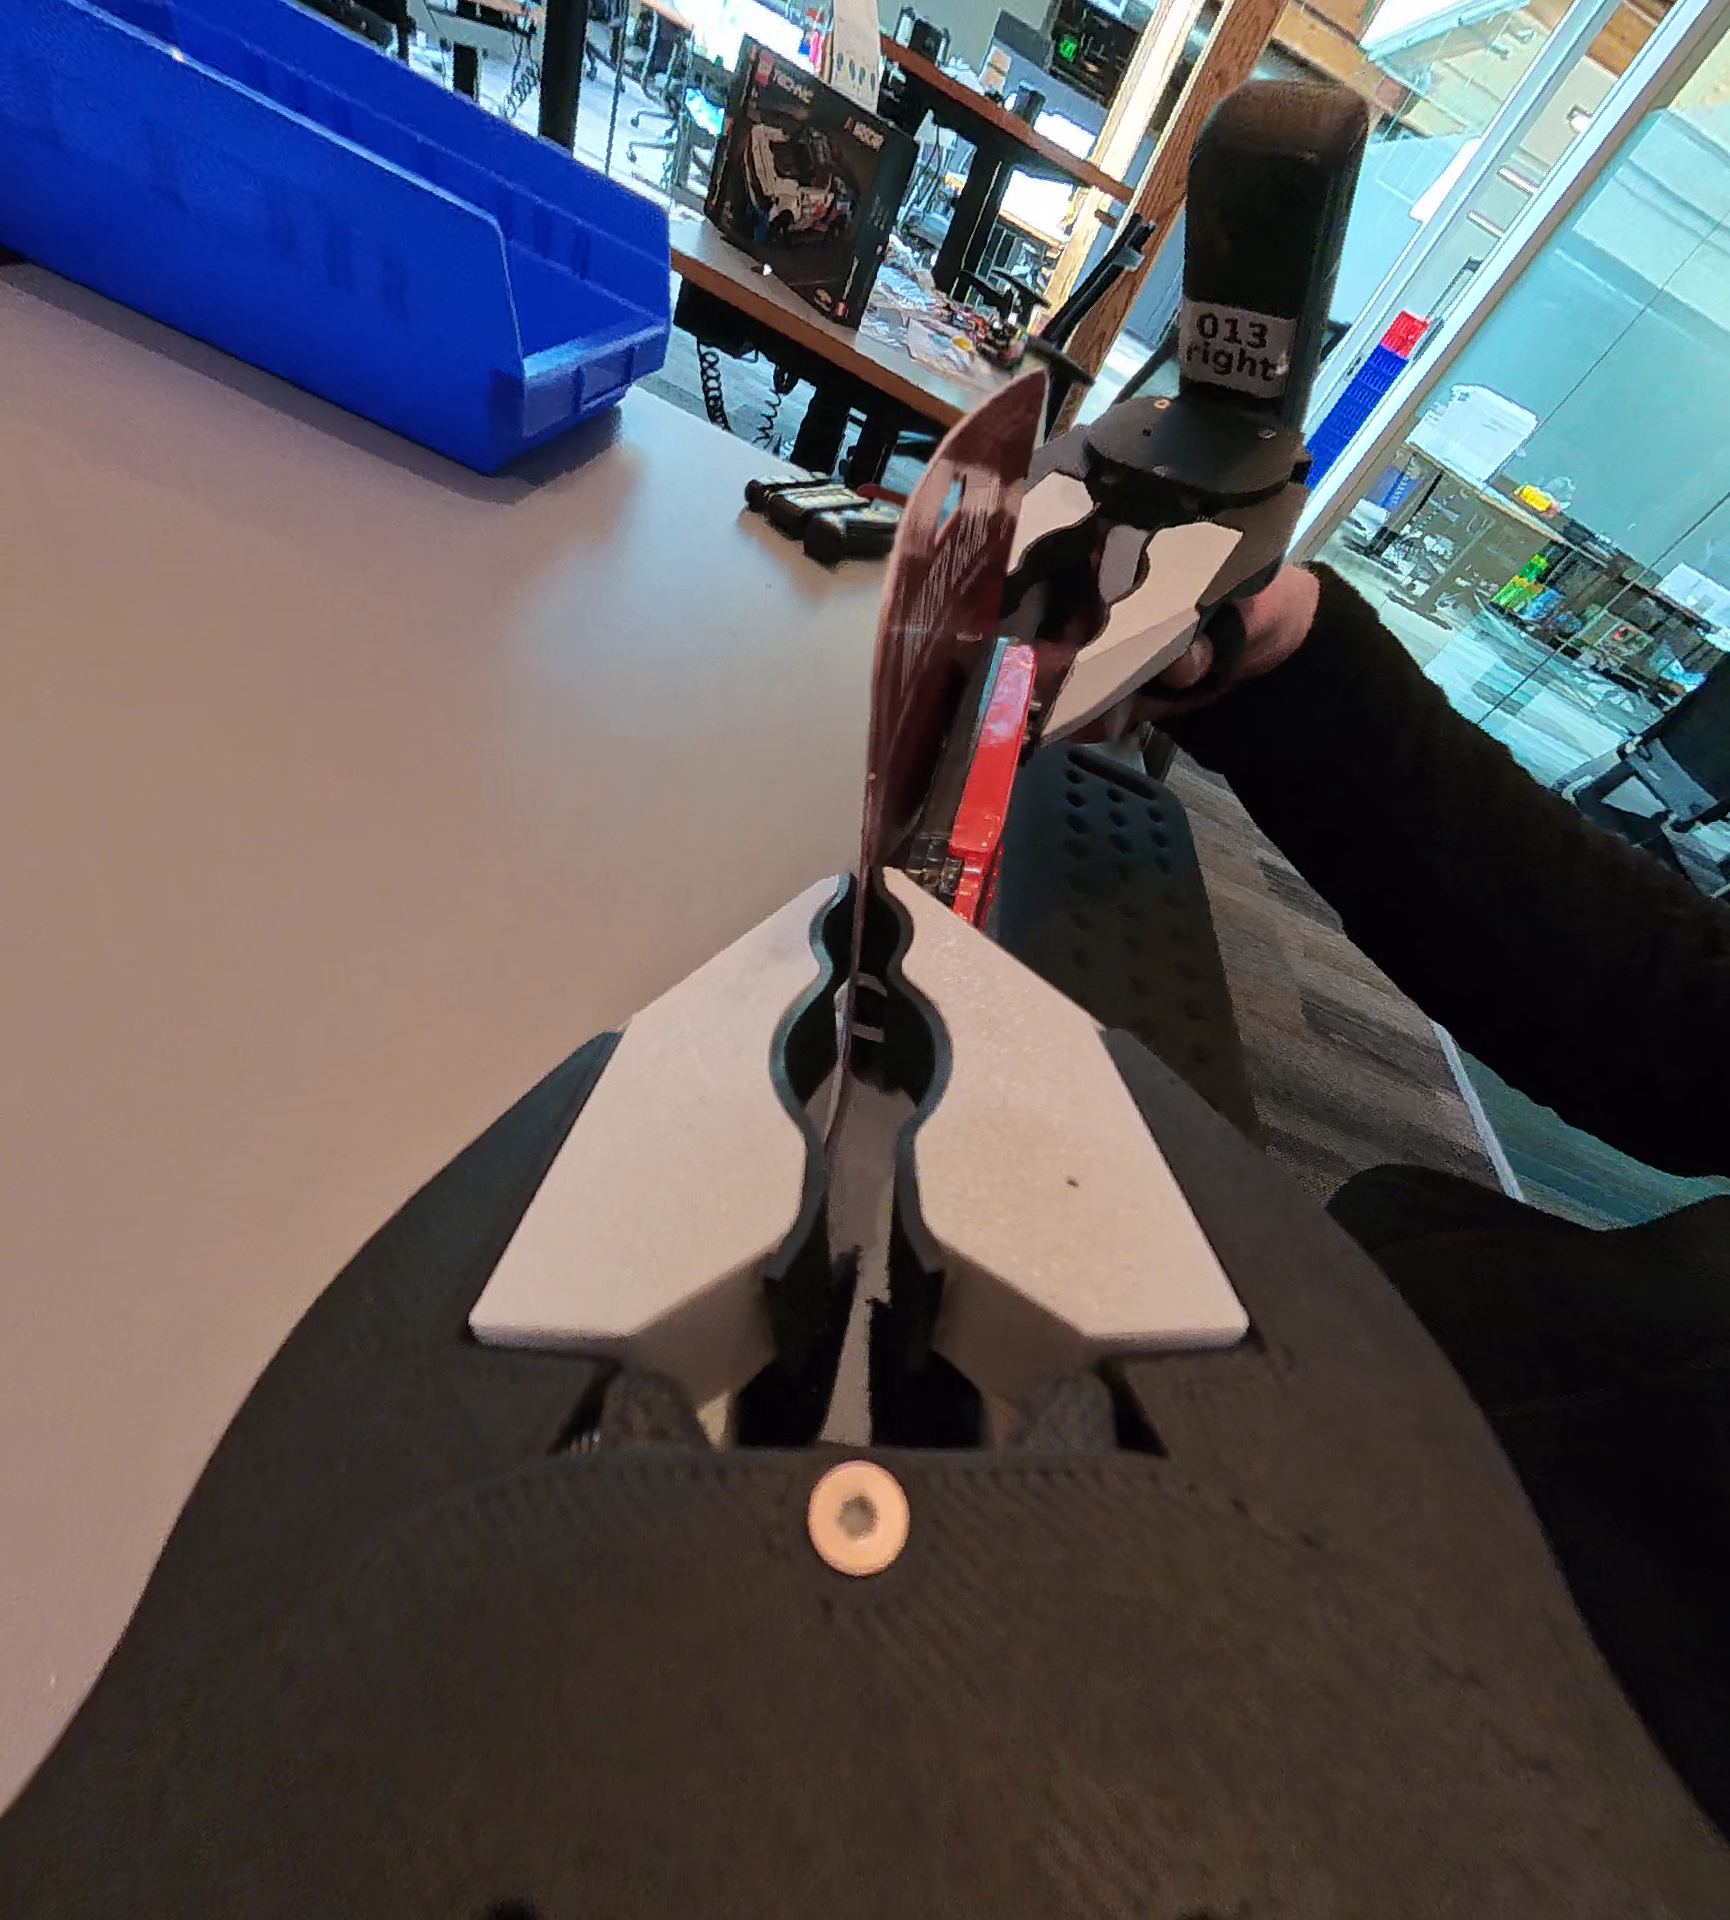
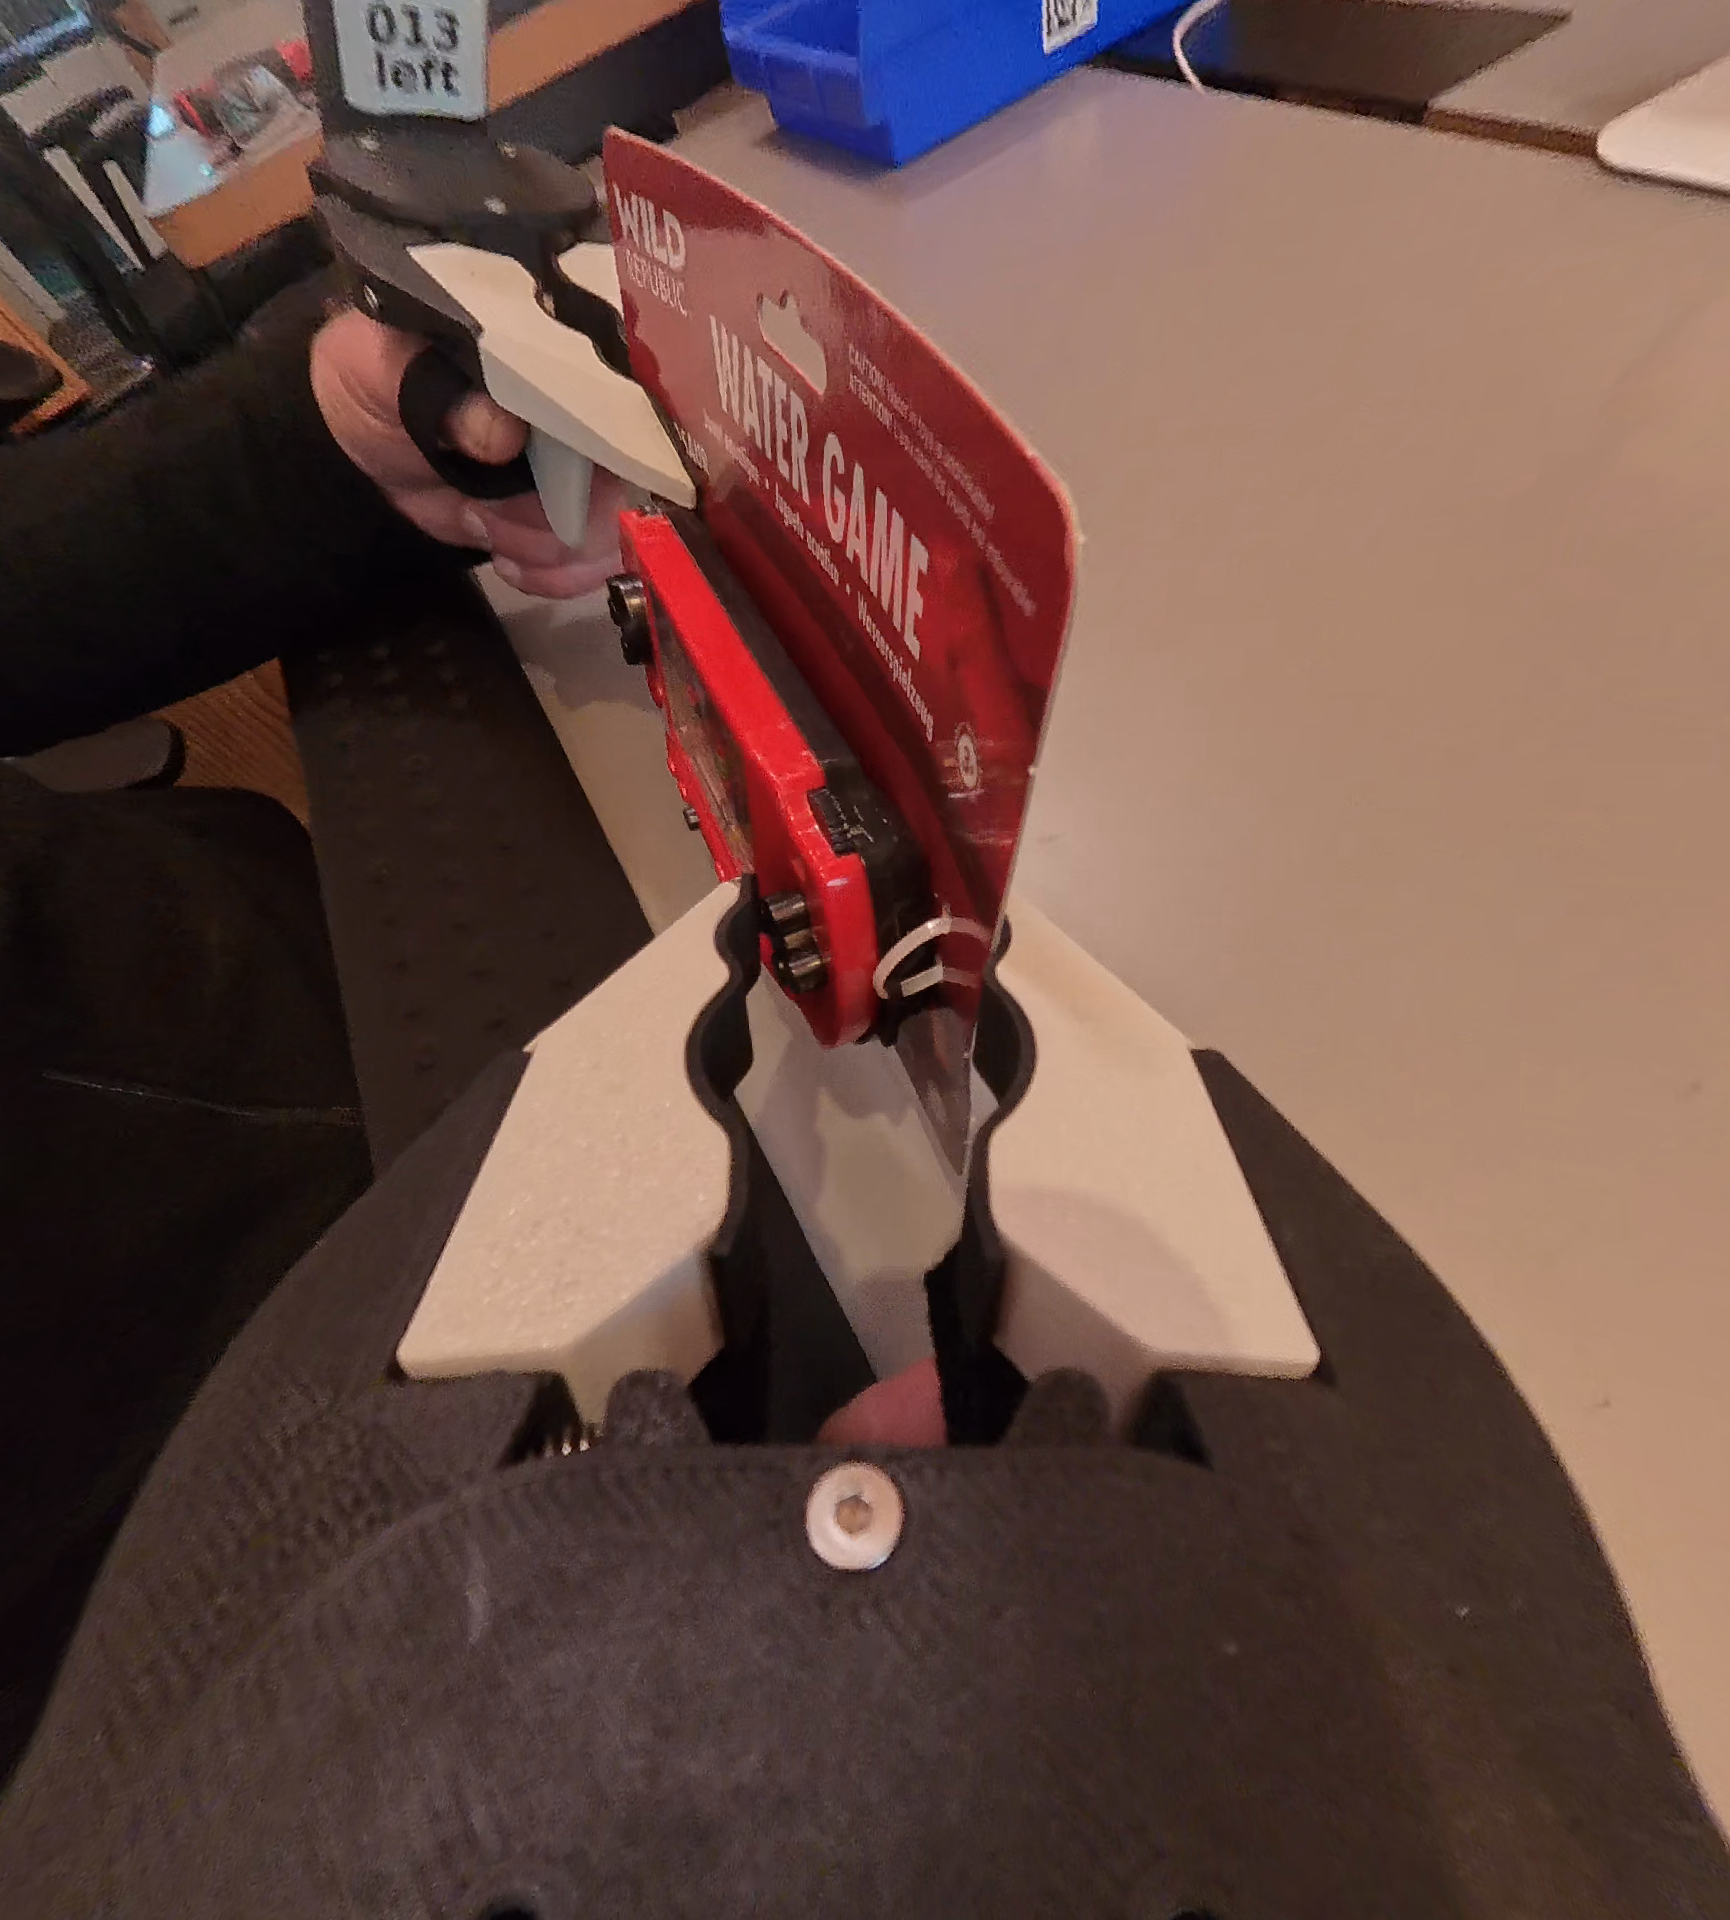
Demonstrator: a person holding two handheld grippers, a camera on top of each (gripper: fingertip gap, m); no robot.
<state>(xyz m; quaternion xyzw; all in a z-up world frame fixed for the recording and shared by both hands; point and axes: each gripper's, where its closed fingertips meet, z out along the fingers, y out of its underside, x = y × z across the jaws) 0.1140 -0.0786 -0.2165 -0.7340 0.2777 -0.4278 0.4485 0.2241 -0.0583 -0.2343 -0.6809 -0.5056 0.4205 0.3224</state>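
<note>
Lengthwise, carded toy [image 2: 840, 582] spanning left hand-held gripper [image 1: 866, 894], right hand-held gripper [image 2: 866, 935]

Two grippers, left gripper [image 1: 866, 894] and right gripper [image 2: 866, 935]. One red carded toy [image 2: 840, 540], one blue bin [image 1: 300, 229]. One boxed kit [image 1: 804, 187] on the far desk [image 1: 902, 353].

Daylight comes through the glass walls [image 1: 1671, 312] in the left wrist view, cool and bright, leaving a soft sheen on the grey table [image 1: 217, 831]. The right wrist view looks warmer and dimmer. Both bend strongly at the edges; backgrounds are slightly soft.
</note>
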